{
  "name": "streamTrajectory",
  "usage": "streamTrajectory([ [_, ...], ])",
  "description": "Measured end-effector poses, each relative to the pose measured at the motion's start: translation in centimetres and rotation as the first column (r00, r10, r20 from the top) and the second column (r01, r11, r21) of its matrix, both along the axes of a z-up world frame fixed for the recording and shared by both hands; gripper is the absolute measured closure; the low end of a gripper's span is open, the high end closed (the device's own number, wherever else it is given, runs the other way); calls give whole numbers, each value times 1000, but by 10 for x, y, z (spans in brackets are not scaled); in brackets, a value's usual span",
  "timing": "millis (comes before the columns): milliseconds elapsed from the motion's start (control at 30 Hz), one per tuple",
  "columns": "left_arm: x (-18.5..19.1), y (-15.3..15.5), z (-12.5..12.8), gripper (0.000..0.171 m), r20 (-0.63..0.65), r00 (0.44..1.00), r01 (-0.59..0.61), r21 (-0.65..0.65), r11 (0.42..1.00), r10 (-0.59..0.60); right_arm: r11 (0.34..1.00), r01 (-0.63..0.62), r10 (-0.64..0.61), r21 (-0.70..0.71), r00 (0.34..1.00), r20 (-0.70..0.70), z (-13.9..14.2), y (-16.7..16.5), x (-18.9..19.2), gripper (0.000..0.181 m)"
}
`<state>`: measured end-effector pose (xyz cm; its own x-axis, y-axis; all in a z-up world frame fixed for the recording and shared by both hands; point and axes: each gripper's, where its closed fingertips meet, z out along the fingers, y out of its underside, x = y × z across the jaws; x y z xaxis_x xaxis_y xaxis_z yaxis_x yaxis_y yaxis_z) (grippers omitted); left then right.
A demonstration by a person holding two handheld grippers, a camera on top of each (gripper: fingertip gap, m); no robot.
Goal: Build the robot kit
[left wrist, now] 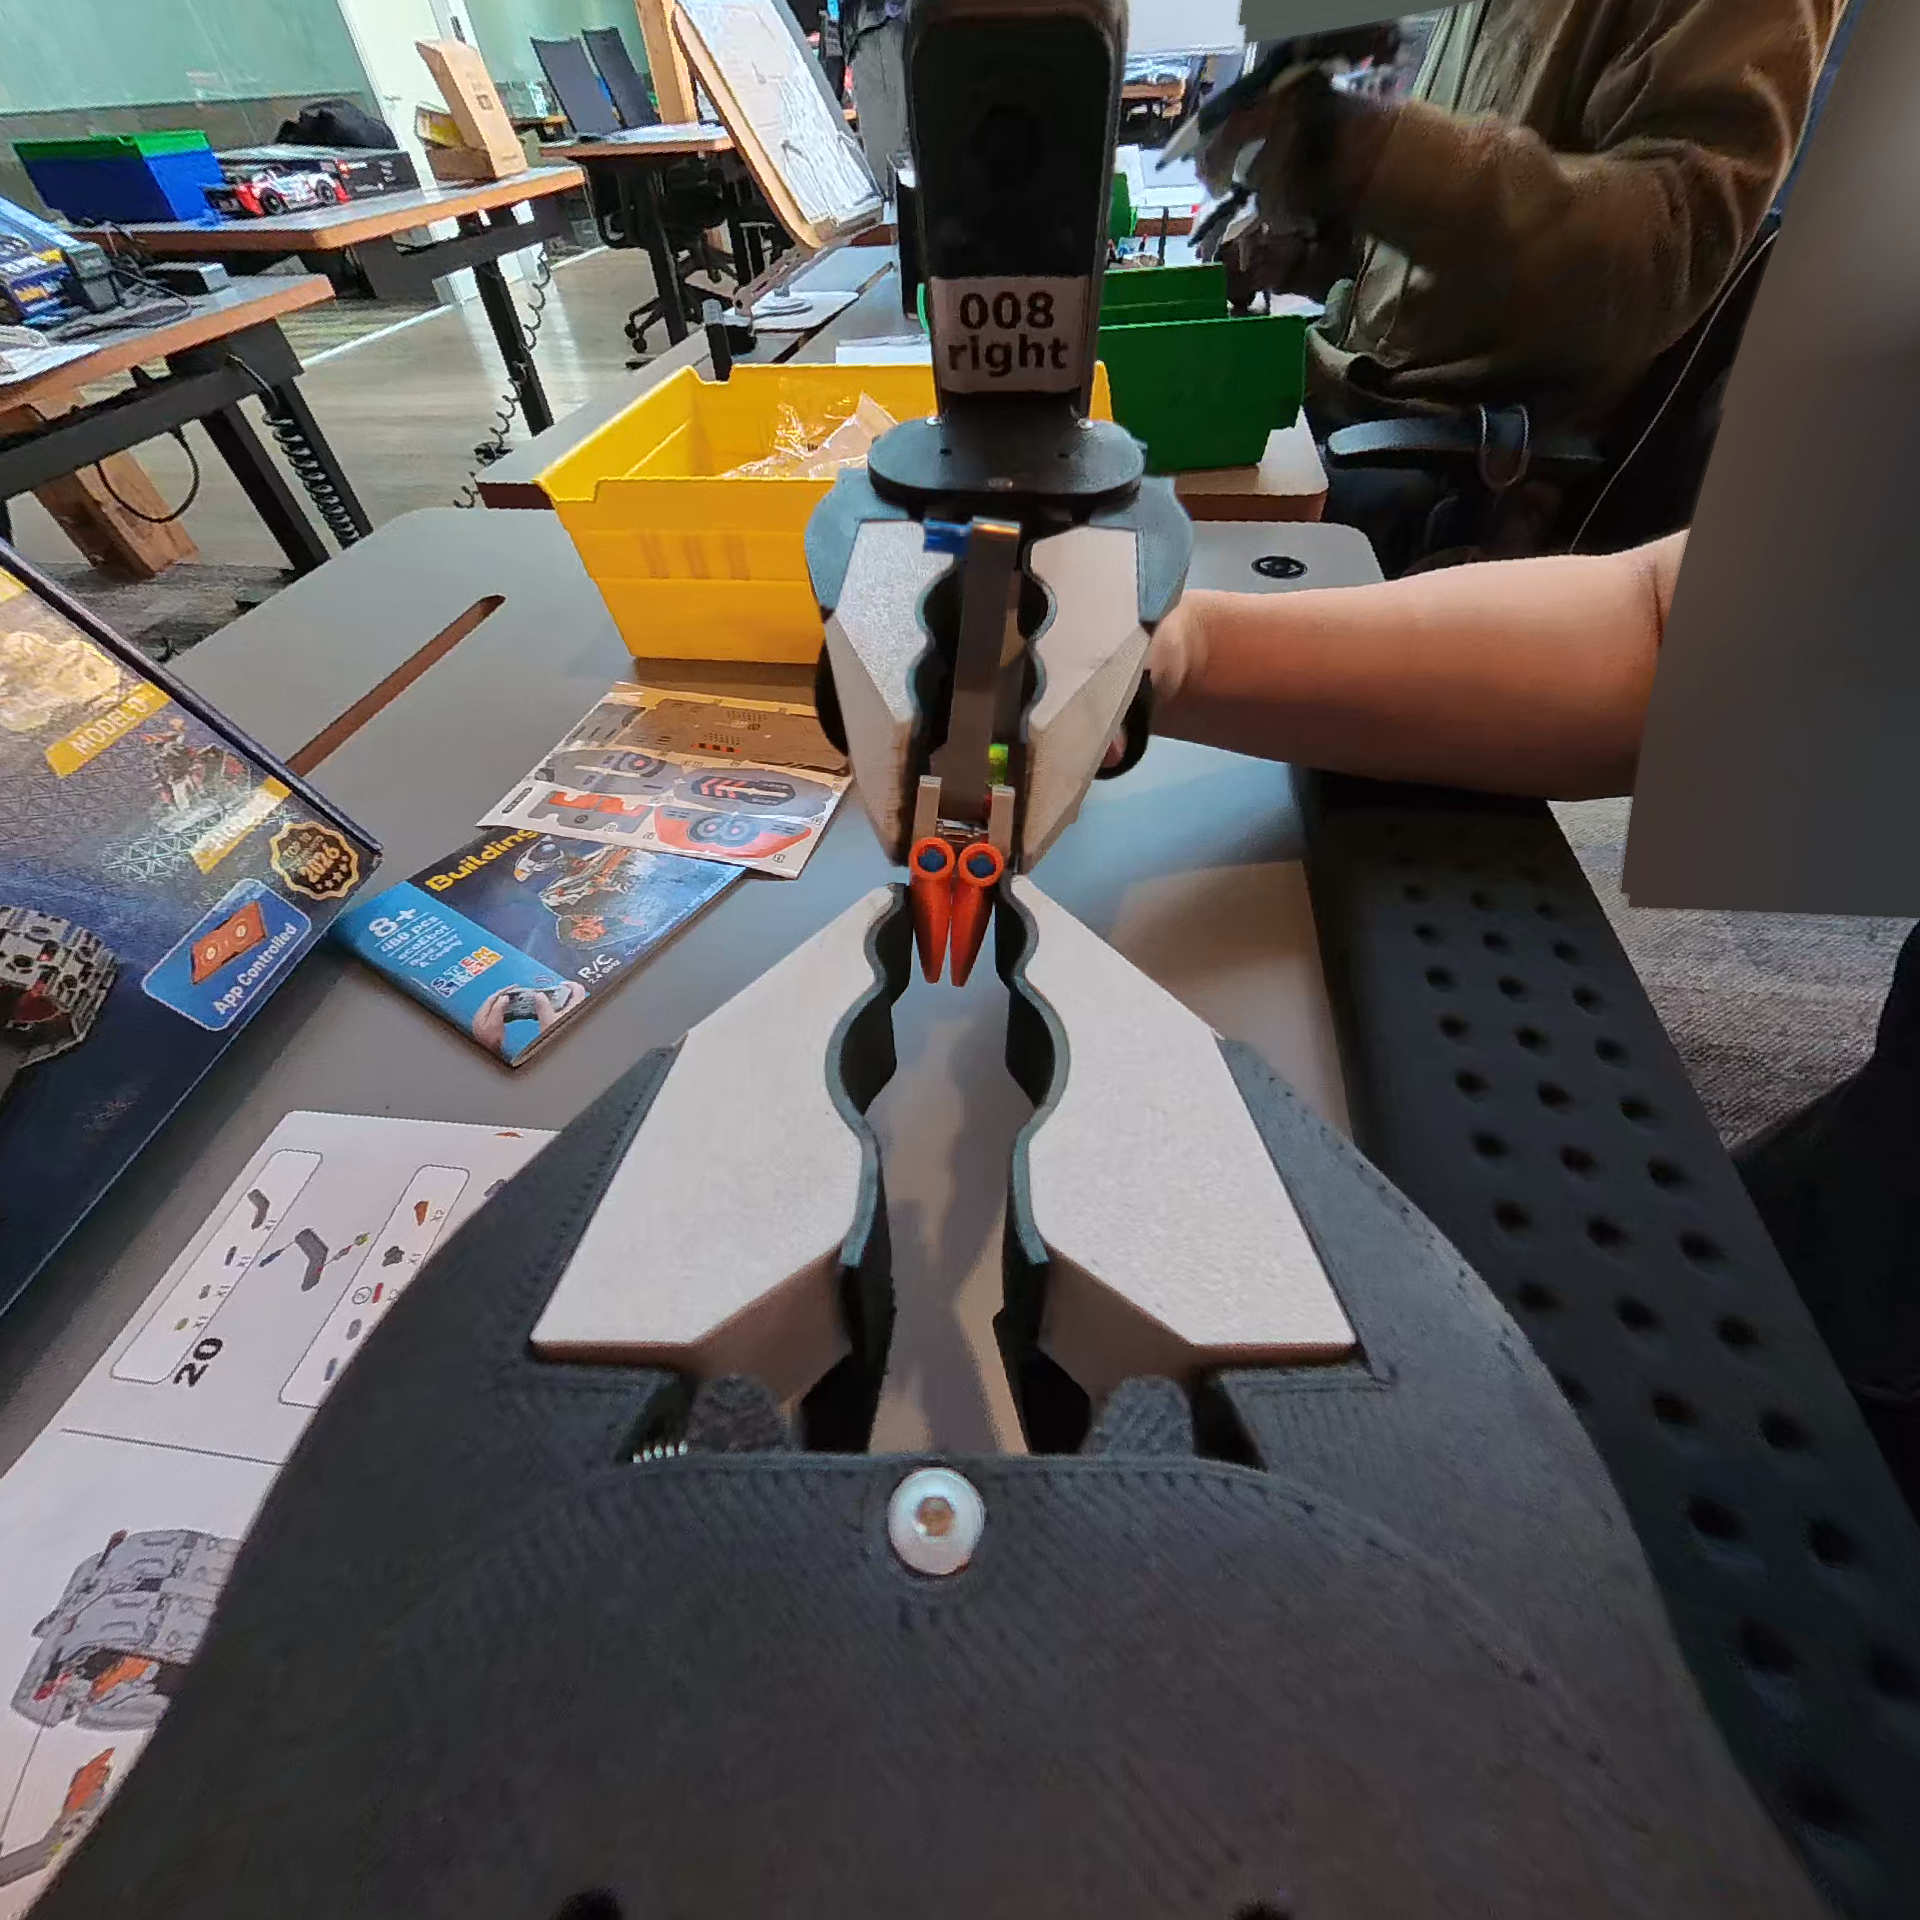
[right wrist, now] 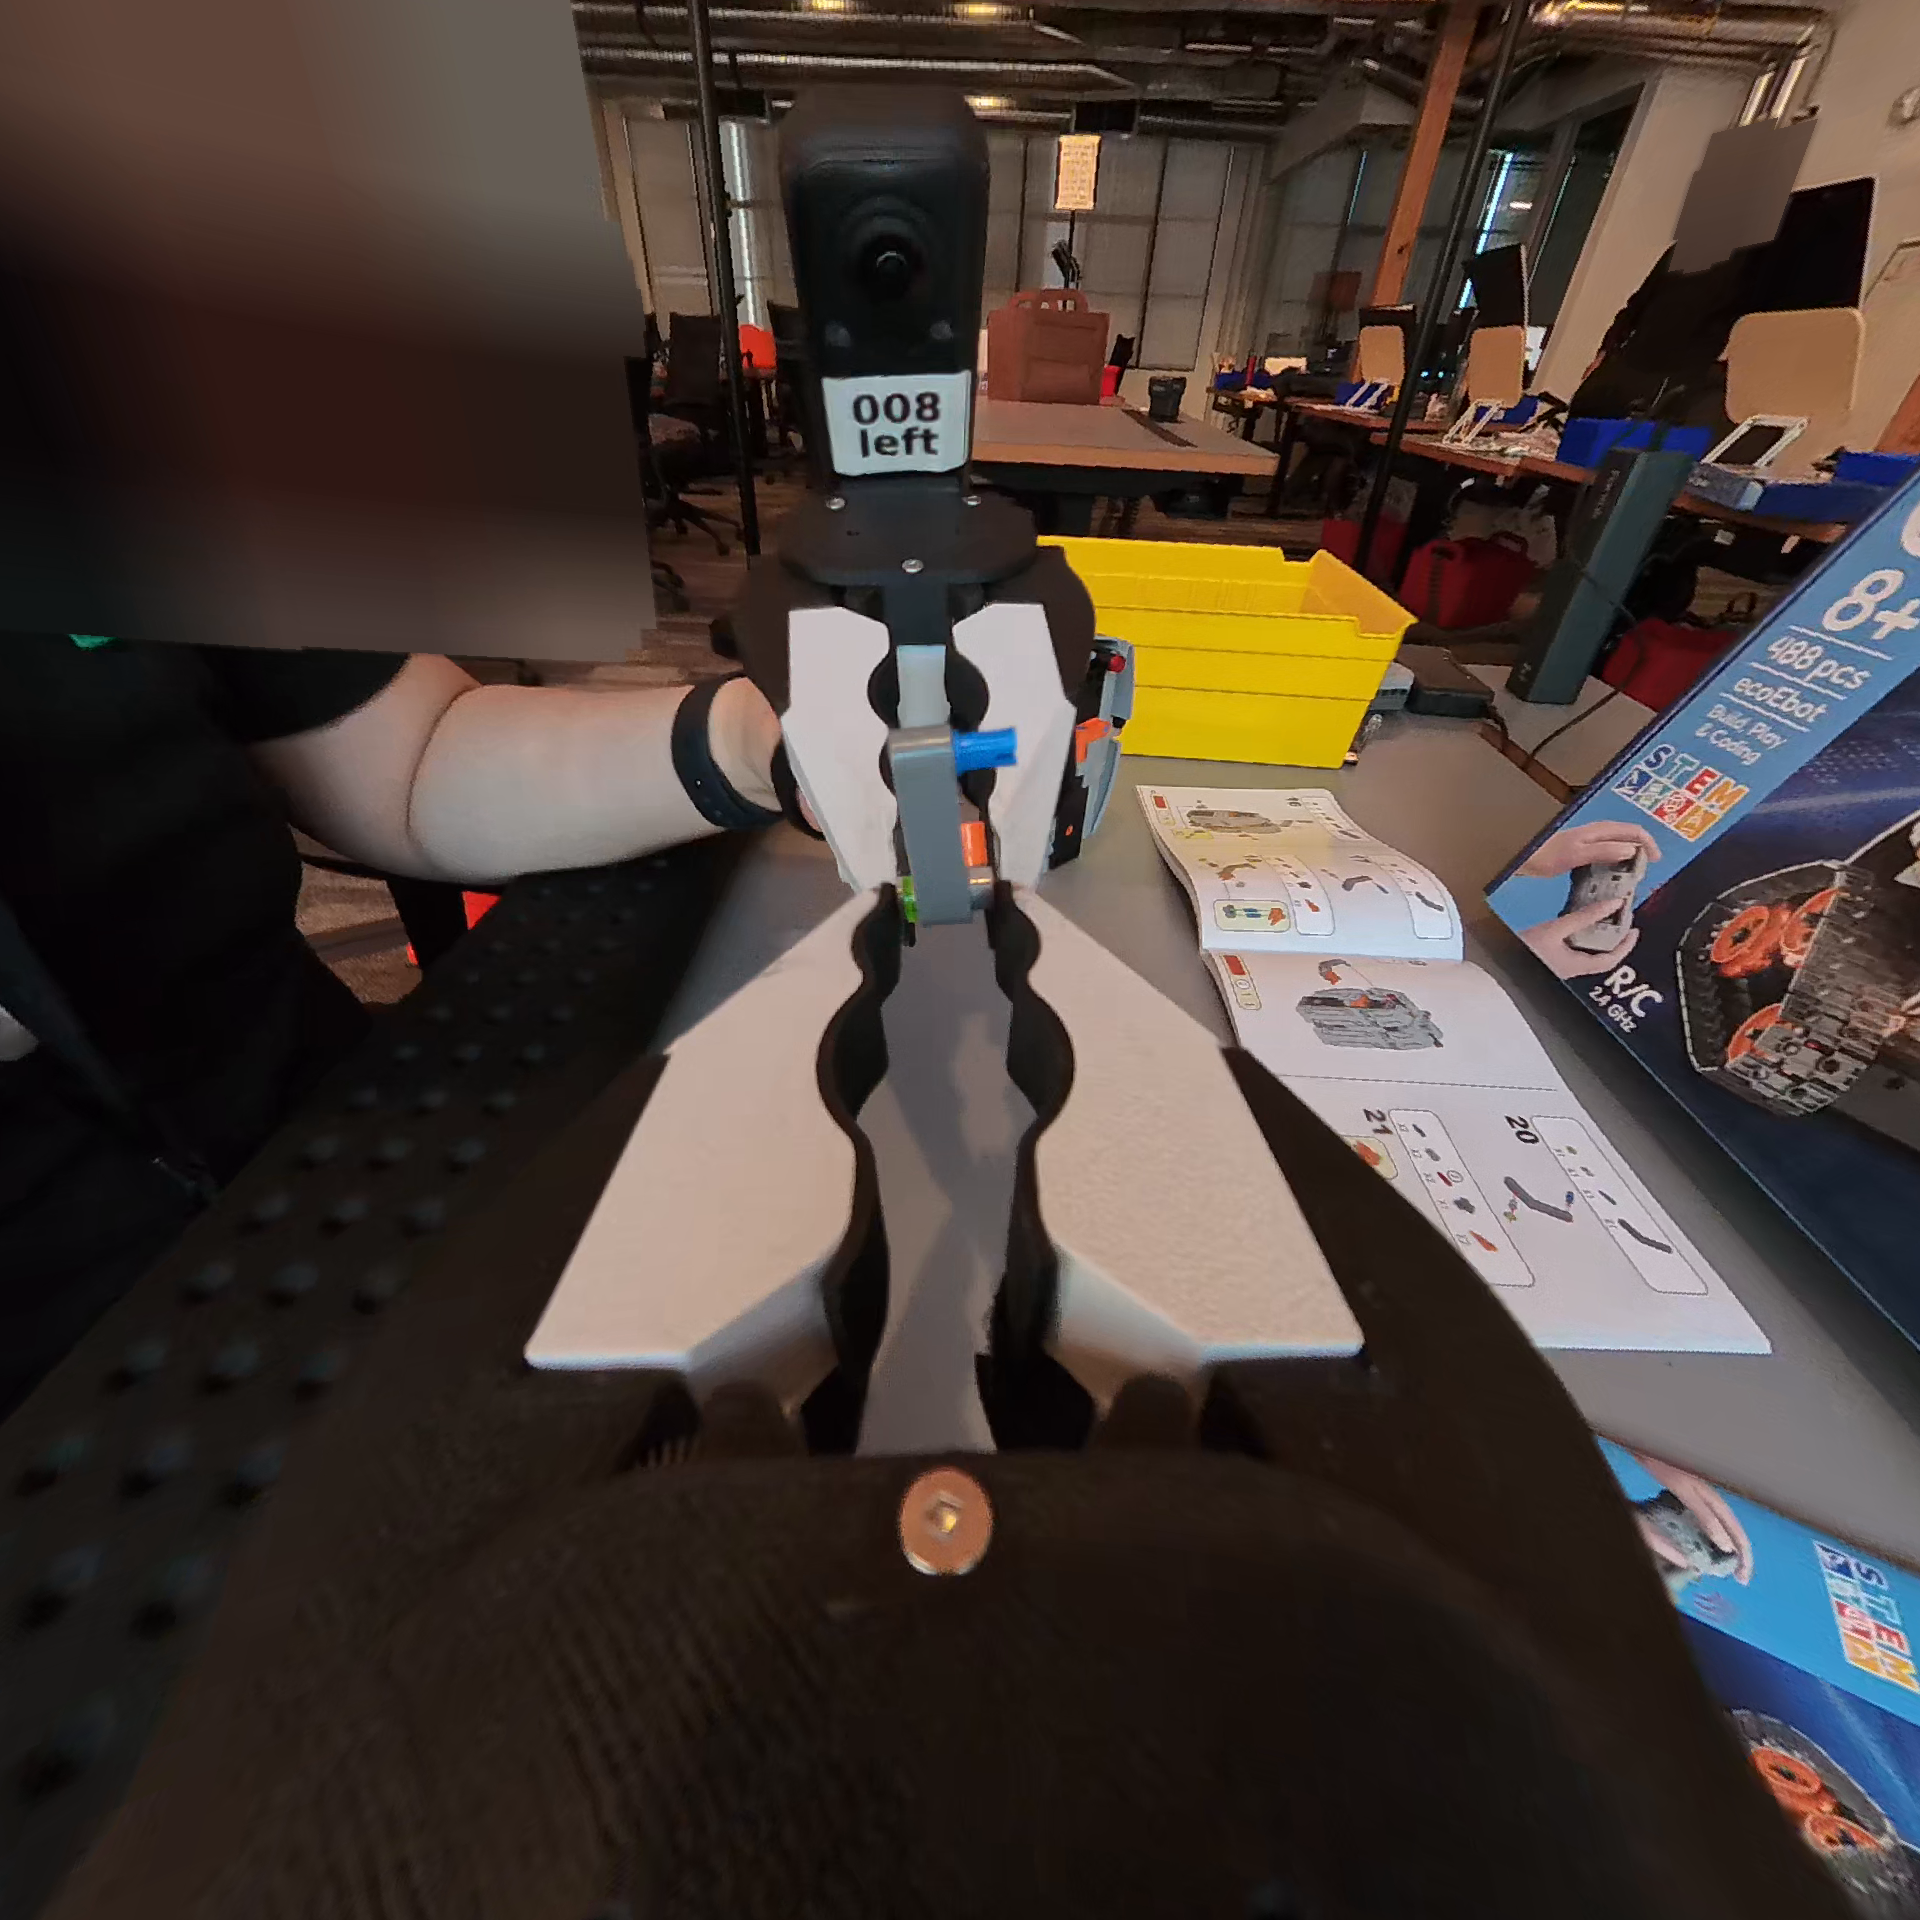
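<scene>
My two grippers face each other tip to tip above the grey table [left wrist: 436,665]. My right gripper [right wrist: 943,902] is shut on the lower end of an upright grey beam [right wrist: 935,821] that has a blue pin [right wrist: 982,748] at its top. In the left wrist view, the beam [left wrist: 977,665] stands between the right gripper's pale fingers [left wrist: 883,665]. My left gripper [left wrist: 953,896] is shut on two orange cone pieces [left wrist: 951,925] with blue centres, at the beam's lower end. A small green bit [right wrist: 907,899] and an orange bit [right wrist: 971,842] sit on the beam.
A yellow bin [left wrist: 707,540] and a green bin [left wrist: 1195,384] stand behind. A blue kit box [left wrist: 156,883], an open instruction booklet [right wrist: 1403,1039], a small blue booklet [left wrist: 540,935] and a sticker sheet [left wrist: 675,779] lie around. A black perforated strip [left wrist: 1507,1143] borders the table. A forearm [left wrist: 1403,675] reaches in. Left and right tips are no more than a few centimetres apart.
</scene>
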<state>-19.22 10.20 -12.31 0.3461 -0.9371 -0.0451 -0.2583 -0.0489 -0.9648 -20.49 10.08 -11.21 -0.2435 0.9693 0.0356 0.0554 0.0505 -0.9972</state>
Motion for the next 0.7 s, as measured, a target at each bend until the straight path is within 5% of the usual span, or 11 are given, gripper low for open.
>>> streamTrajectory([
  [400,1,-6,3,159,-13,1000,25,17,1000,-24,1000,-8,9,-26,1000,25,4,-7,-4,163],
  [700,1,-7,6,159,2,1000,20,16,1000,-20,992,53,-57,118,998,27,6,-7,-3,164],
])
